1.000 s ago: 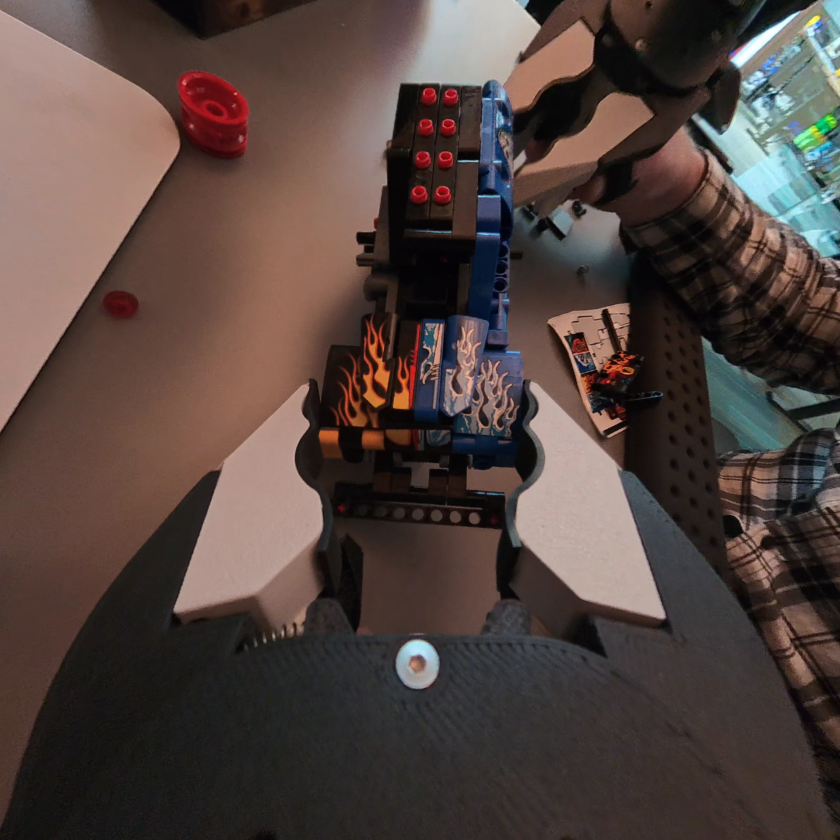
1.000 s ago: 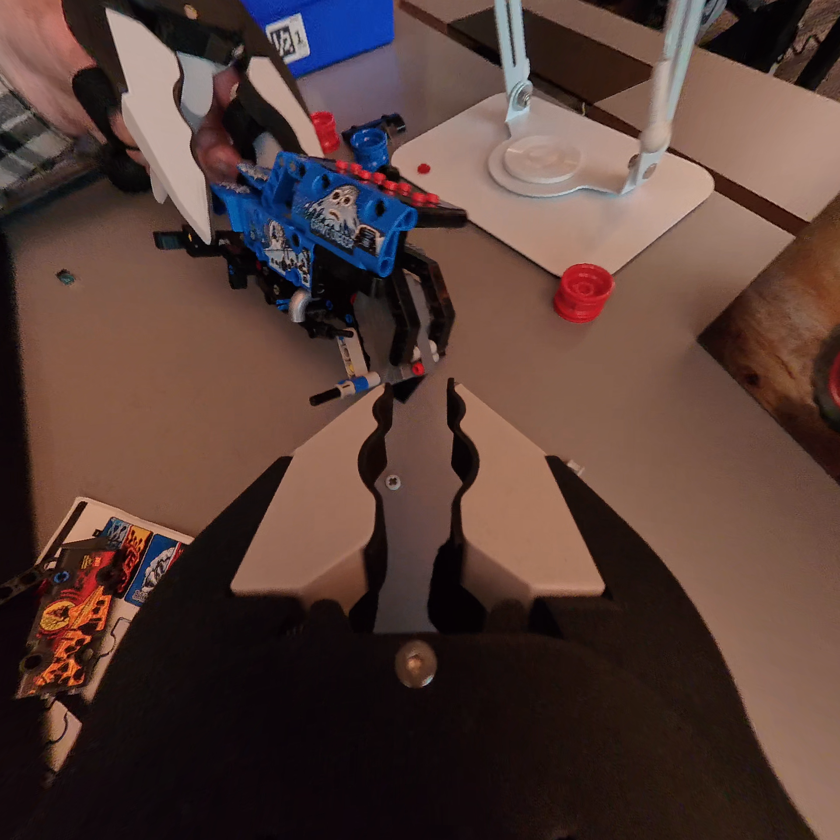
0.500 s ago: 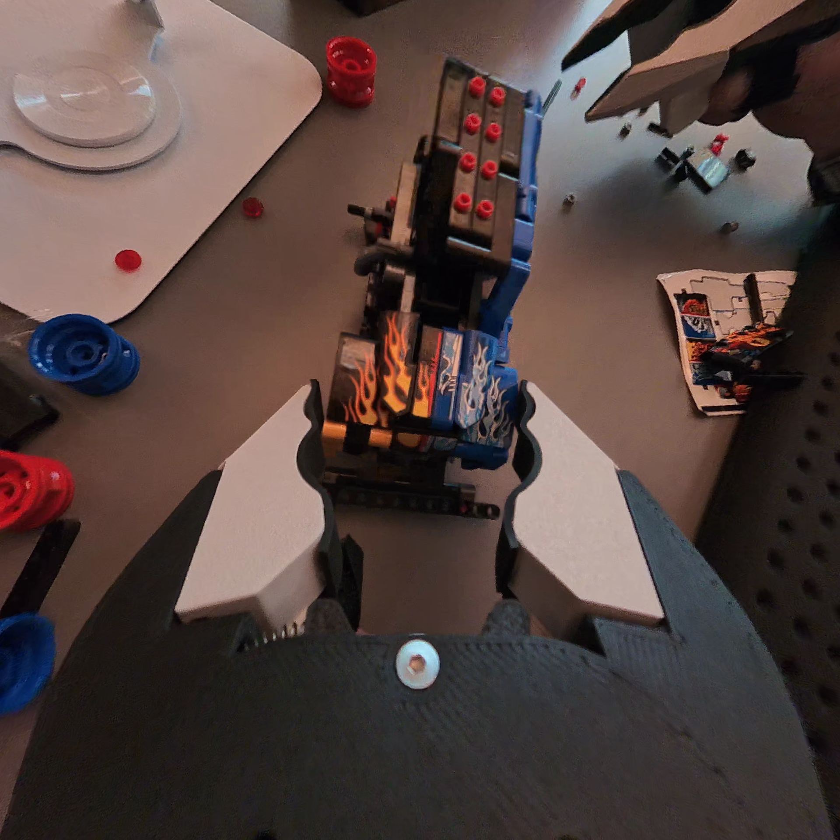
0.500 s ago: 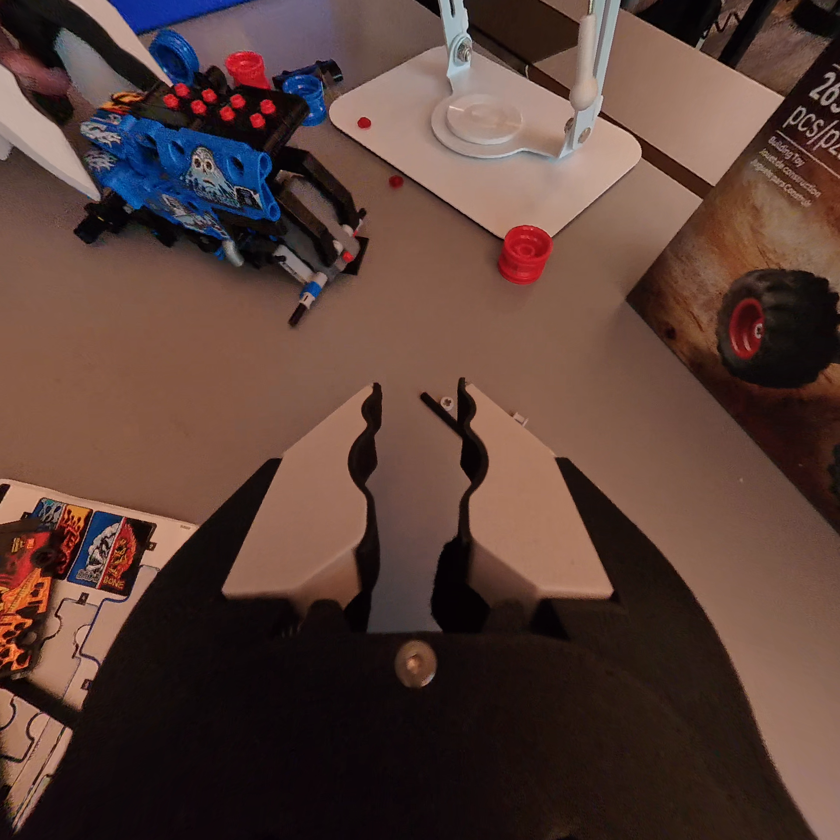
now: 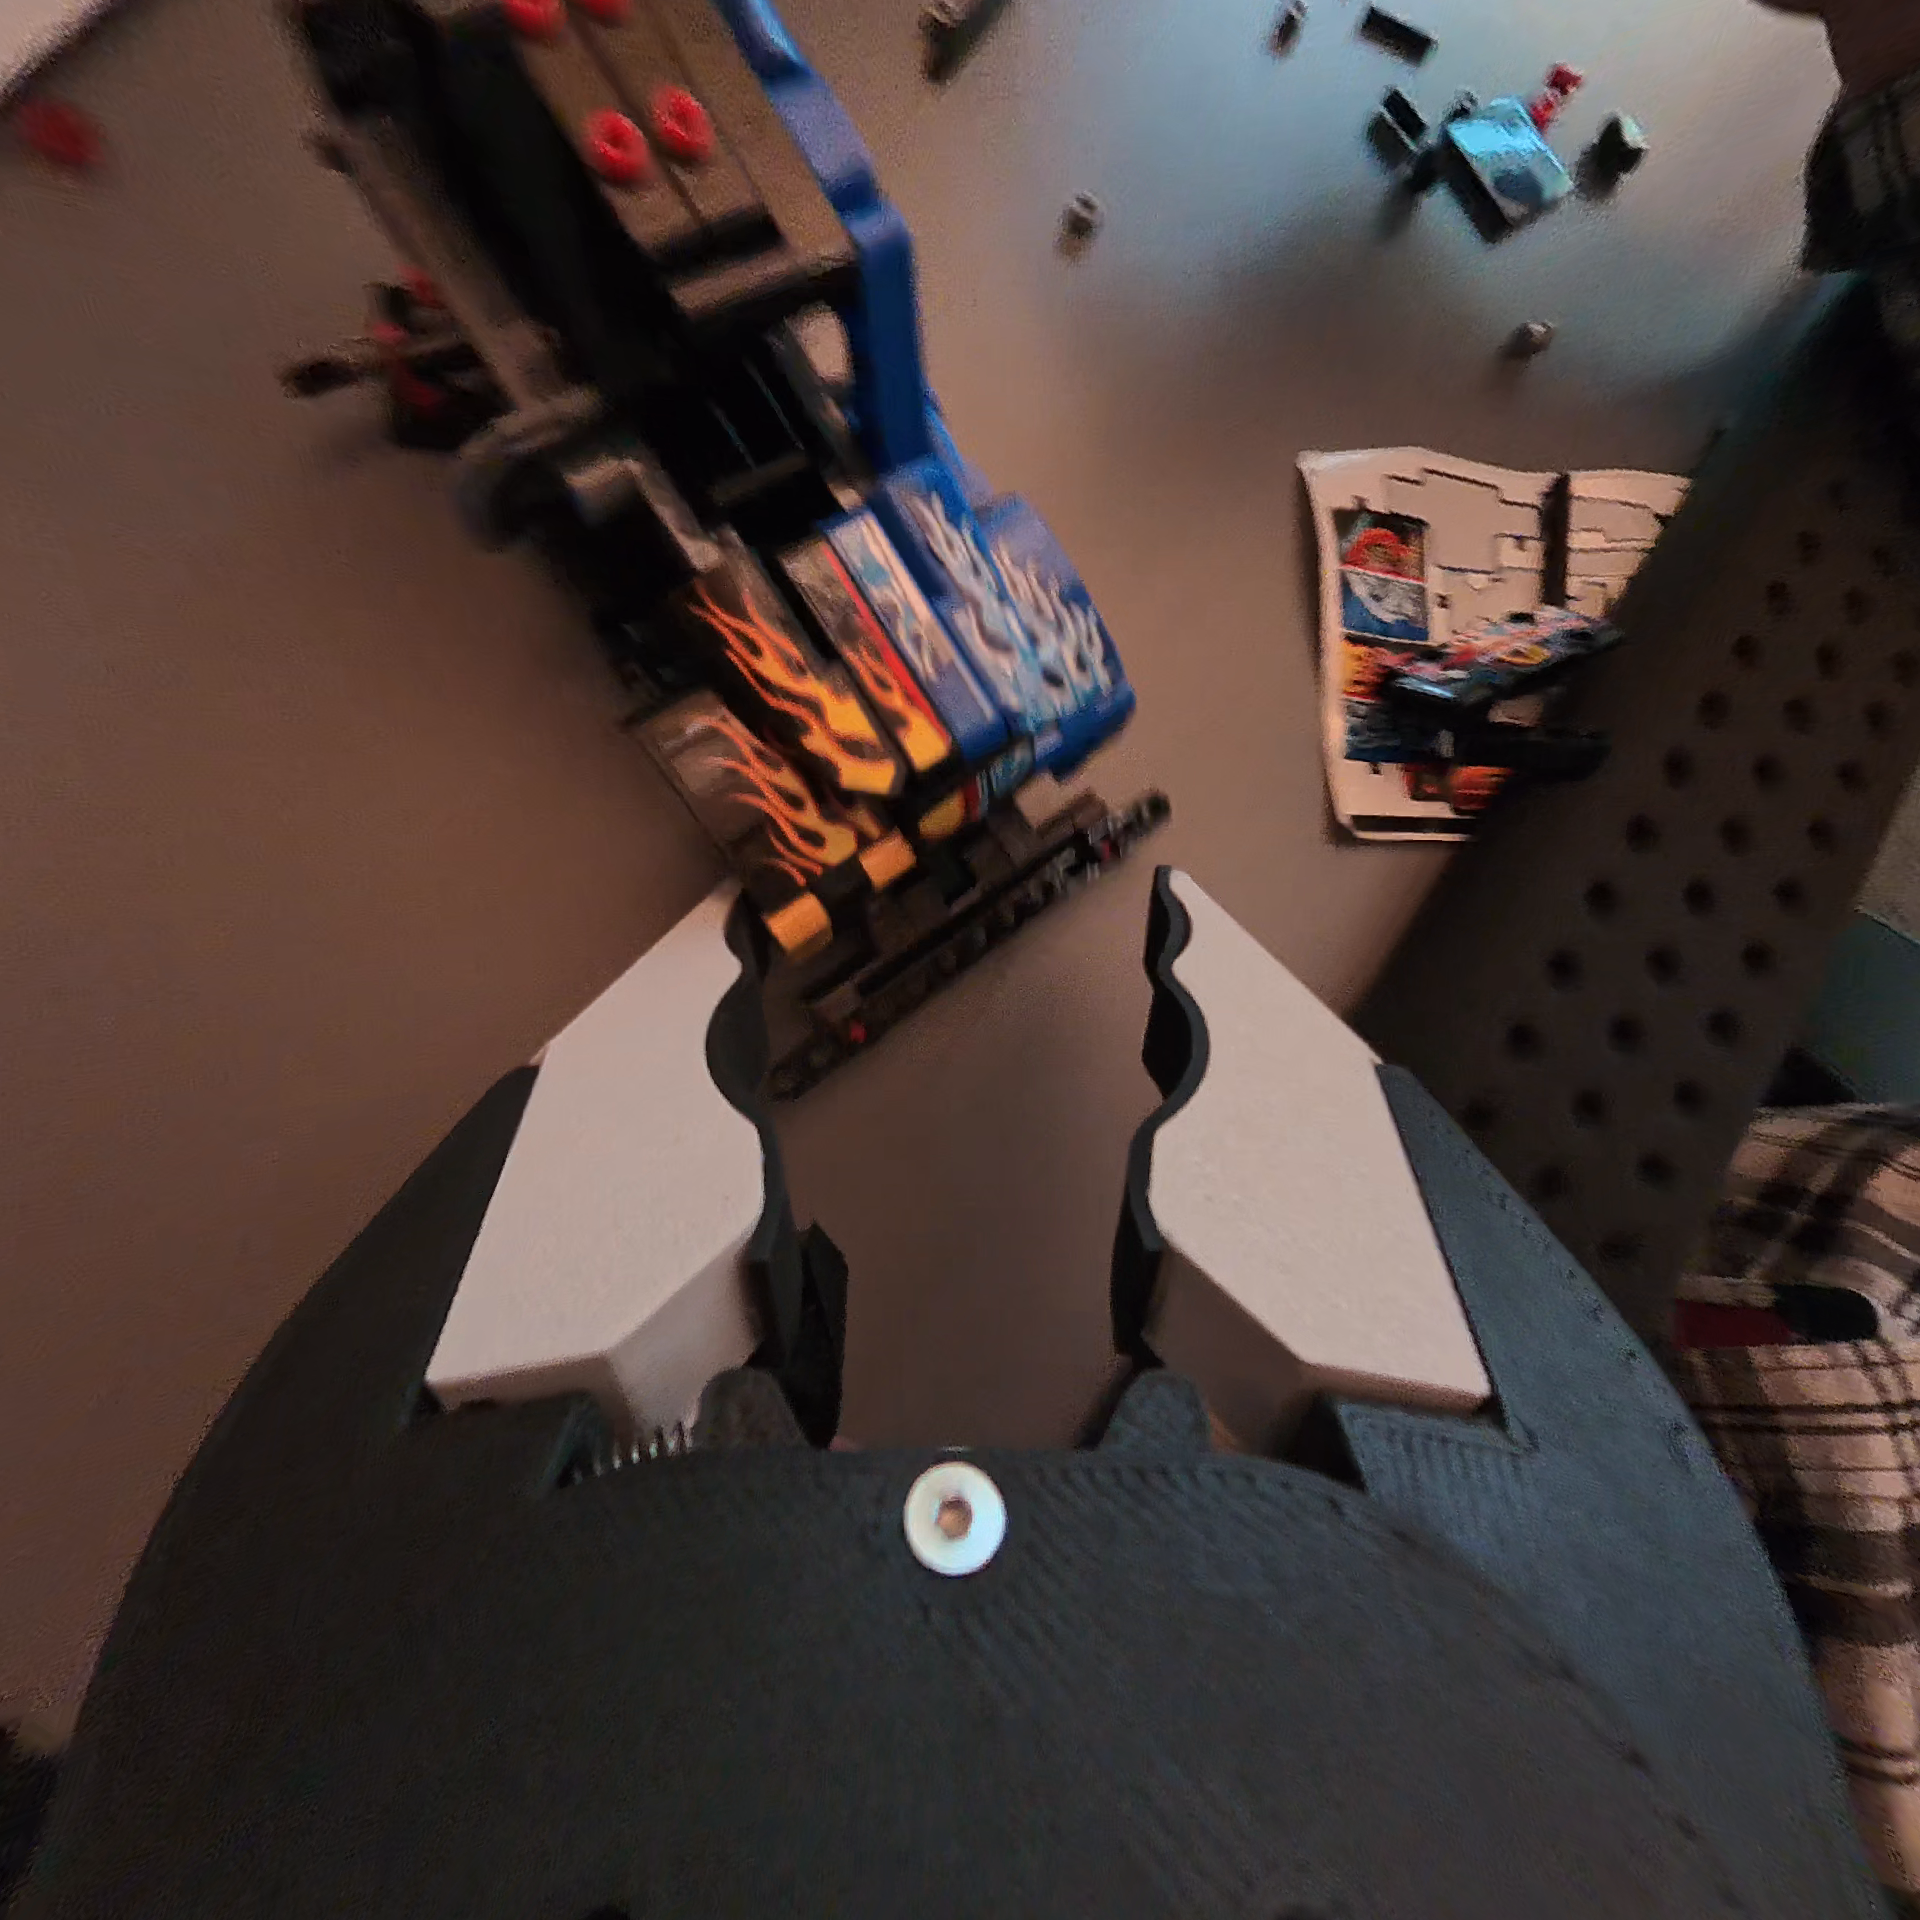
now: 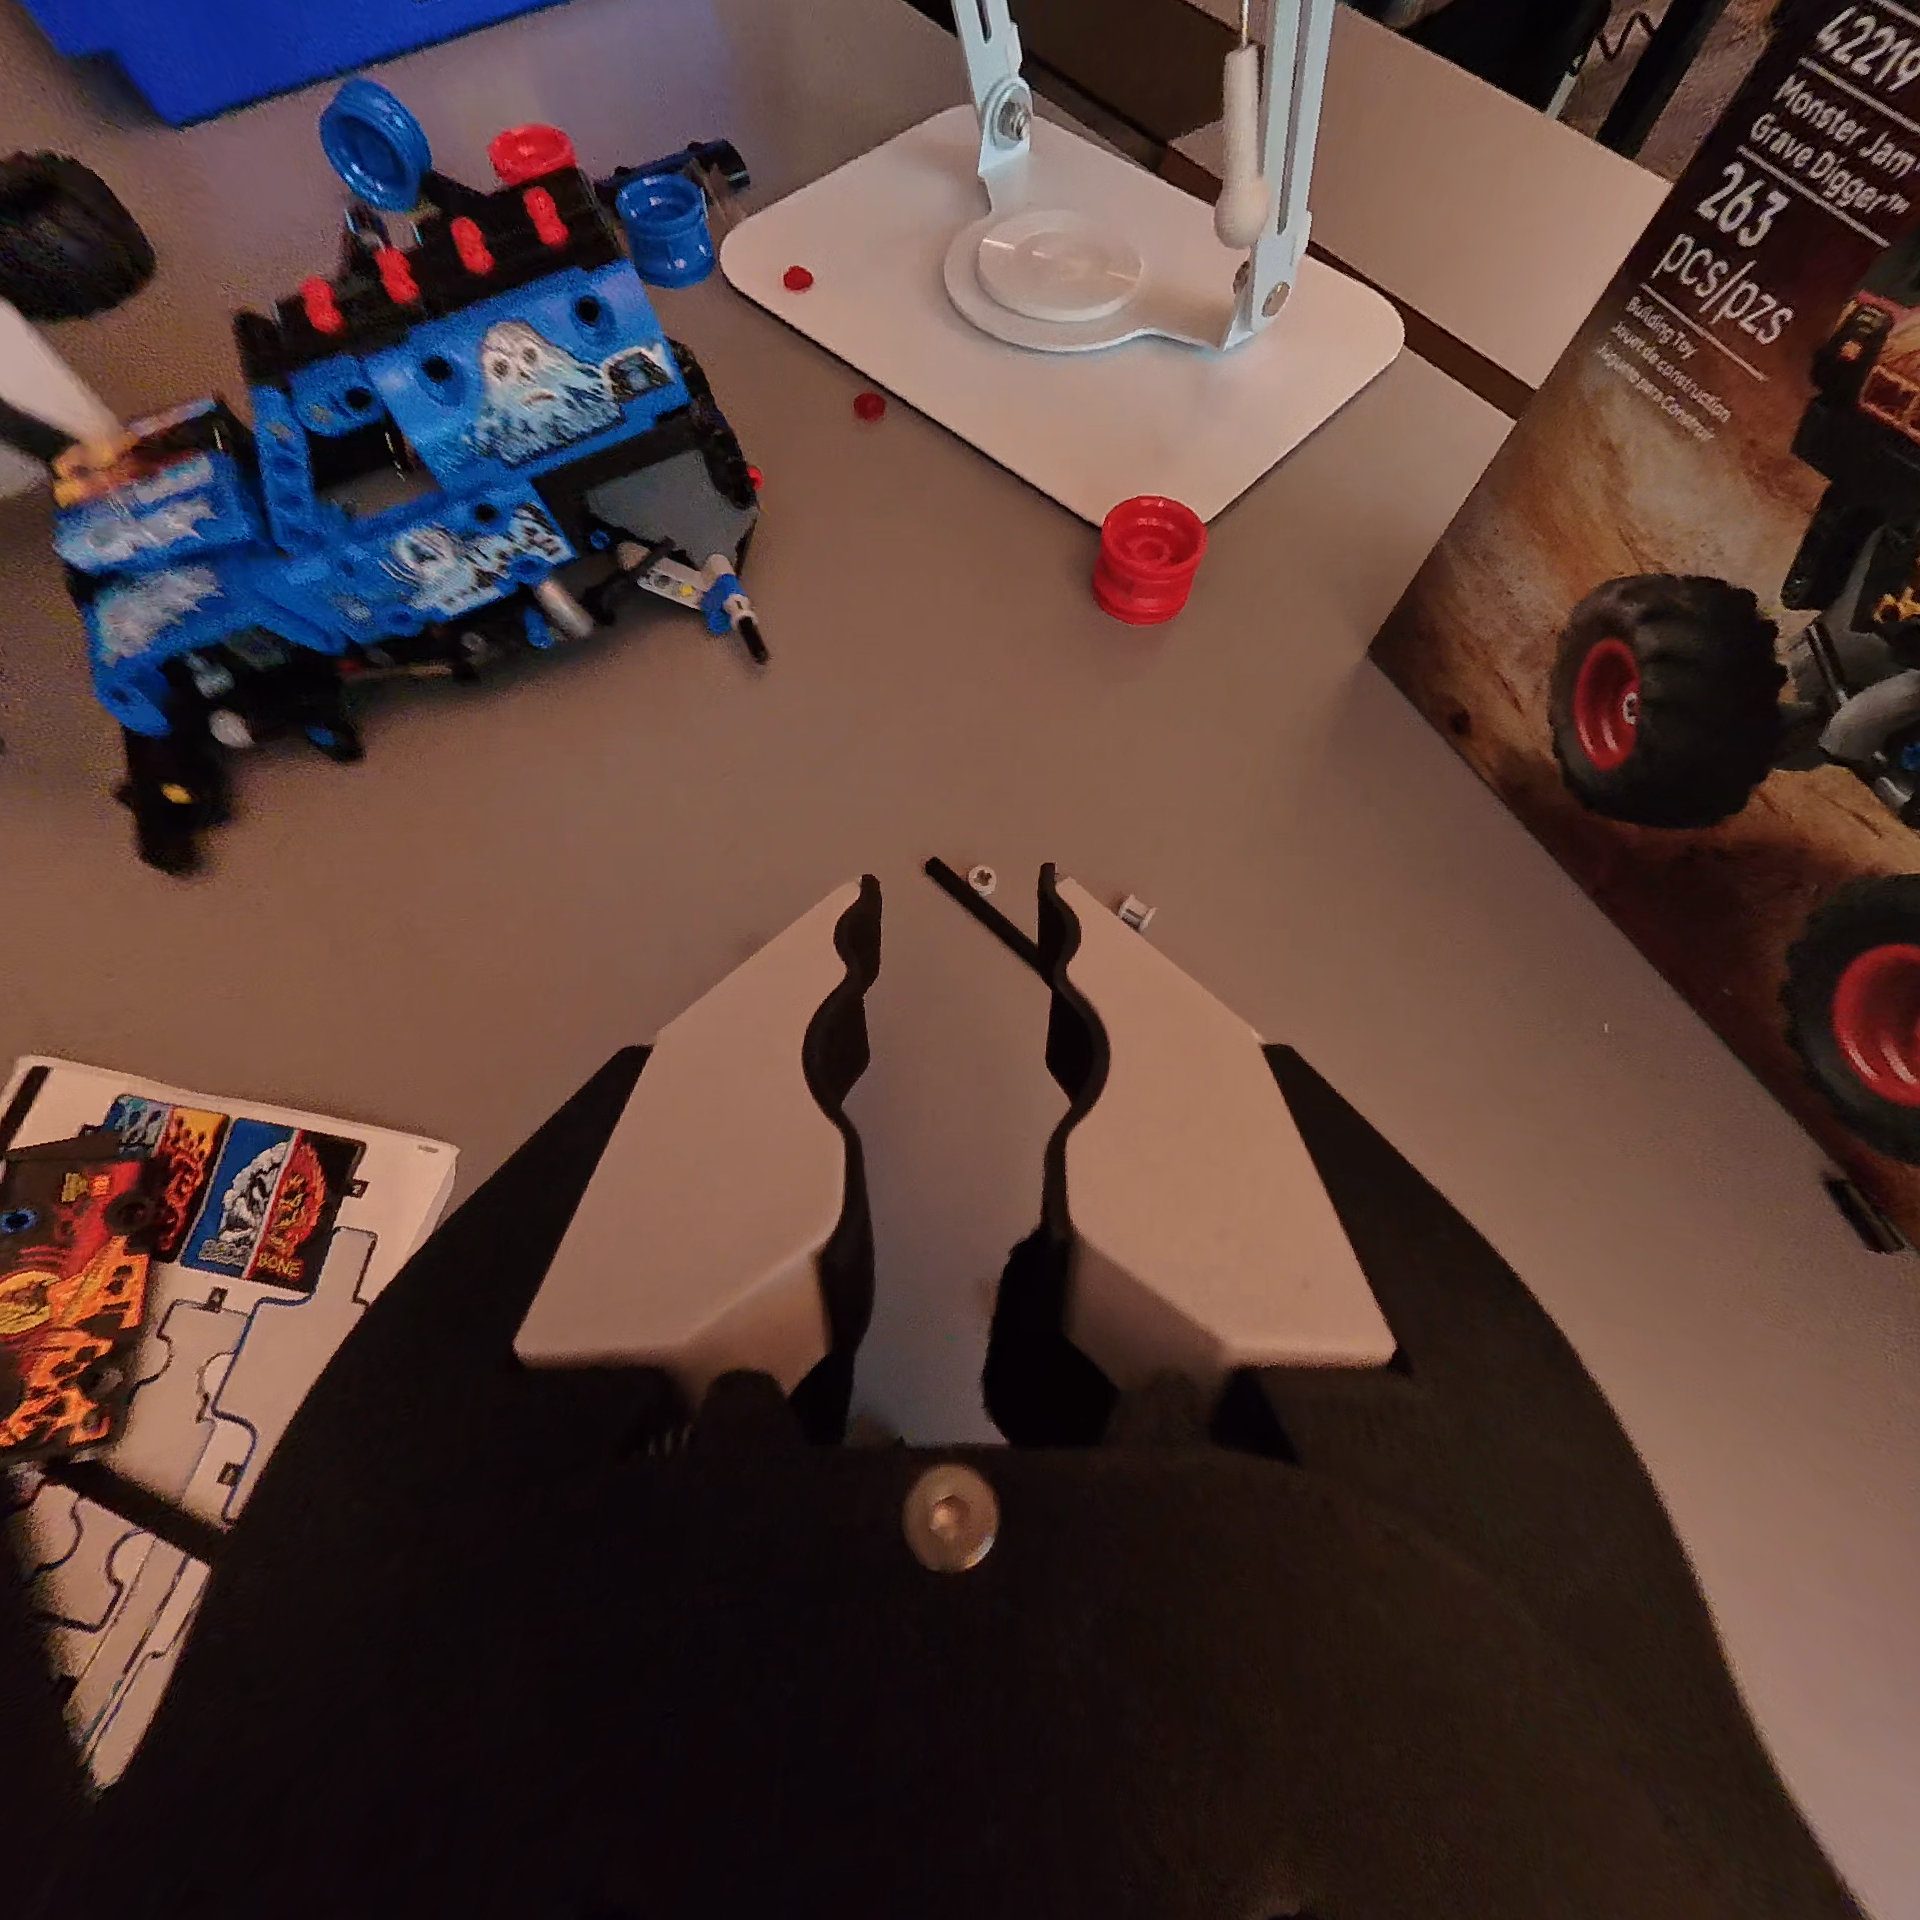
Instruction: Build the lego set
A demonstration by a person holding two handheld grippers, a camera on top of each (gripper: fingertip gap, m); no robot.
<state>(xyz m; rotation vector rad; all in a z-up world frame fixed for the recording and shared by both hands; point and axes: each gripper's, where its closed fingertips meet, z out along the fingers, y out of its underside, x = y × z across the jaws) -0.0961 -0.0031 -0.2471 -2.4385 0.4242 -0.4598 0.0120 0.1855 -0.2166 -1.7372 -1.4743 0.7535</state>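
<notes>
Blurrily, the truck (image 5: 831,582) runs off-frame beyond the spread left gripper (image 5: 945,914); the right gripper (image 6: 956,894), parted, half-hides an axle (image 6: 982,912).

White lamp base (image 6: 1060,343) on table (image 6: 935,748)

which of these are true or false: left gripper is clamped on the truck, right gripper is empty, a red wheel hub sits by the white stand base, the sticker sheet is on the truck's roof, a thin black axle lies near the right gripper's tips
1. False. The left gripper is open; the truck rests on the table.
2. True. The right gripper is open, holding nothing.
3. True. The red wheel hub sits at the white stand base corner.
4. False. The sticker sheet lies on the table.
5. True. The thin black axle lies there.
</notes>
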